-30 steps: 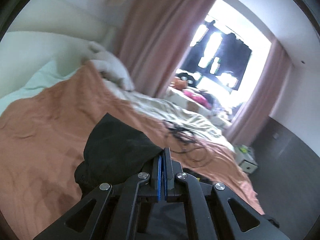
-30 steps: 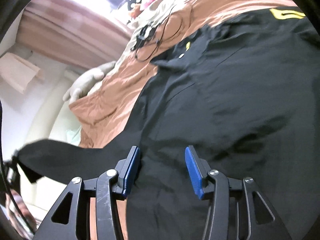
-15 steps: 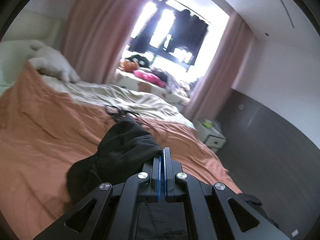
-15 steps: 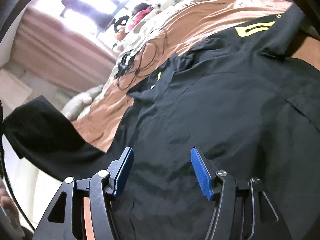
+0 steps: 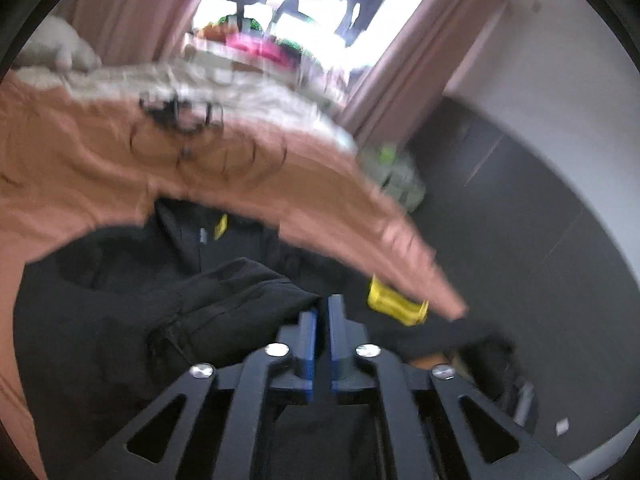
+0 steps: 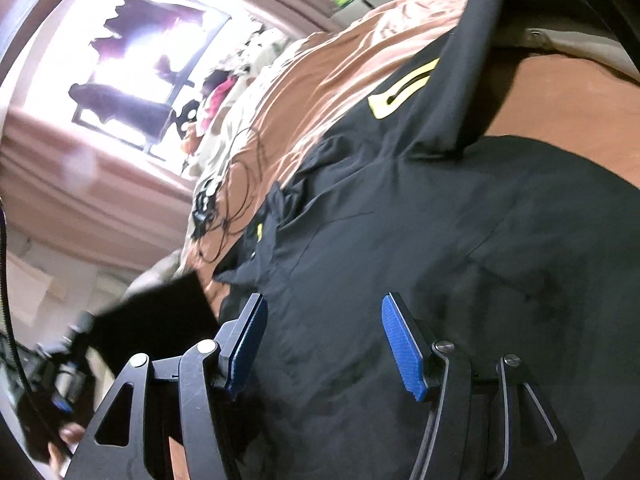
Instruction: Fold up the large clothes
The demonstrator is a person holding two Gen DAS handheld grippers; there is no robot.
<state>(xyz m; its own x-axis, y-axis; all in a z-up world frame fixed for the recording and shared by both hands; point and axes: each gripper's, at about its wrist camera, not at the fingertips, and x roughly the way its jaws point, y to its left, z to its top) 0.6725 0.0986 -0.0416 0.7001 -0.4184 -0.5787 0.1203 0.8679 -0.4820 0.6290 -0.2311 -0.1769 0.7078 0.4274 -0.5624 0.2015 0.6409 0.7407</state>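
Left gripper [image 5: 319,316]: blue pads pinched nearly together on a bunched fold of the black shirt [image 6: 420,240]; that fabric is seen piled just left of the fingertips in the left wrist view, which is motion-blurred.

Right gripper [image 6: 324,340]: jaws spread wide, nothing held between them, positioned just above the shirt body; contact cannot be confirmed.

The shirt is laid out flat across the orange bedsheet [image 6: 352,64], collar area with a small yellow tag toward the middle, and a yellow print [image 6: 400,92] on the far sleeve.

A tangle of black cables [image 6: 224,208] is seen on the sheet beyond the collar. A bright window [image 6: 132,60] with pink curtains [image 6: 80,200] is seen behind the bed.
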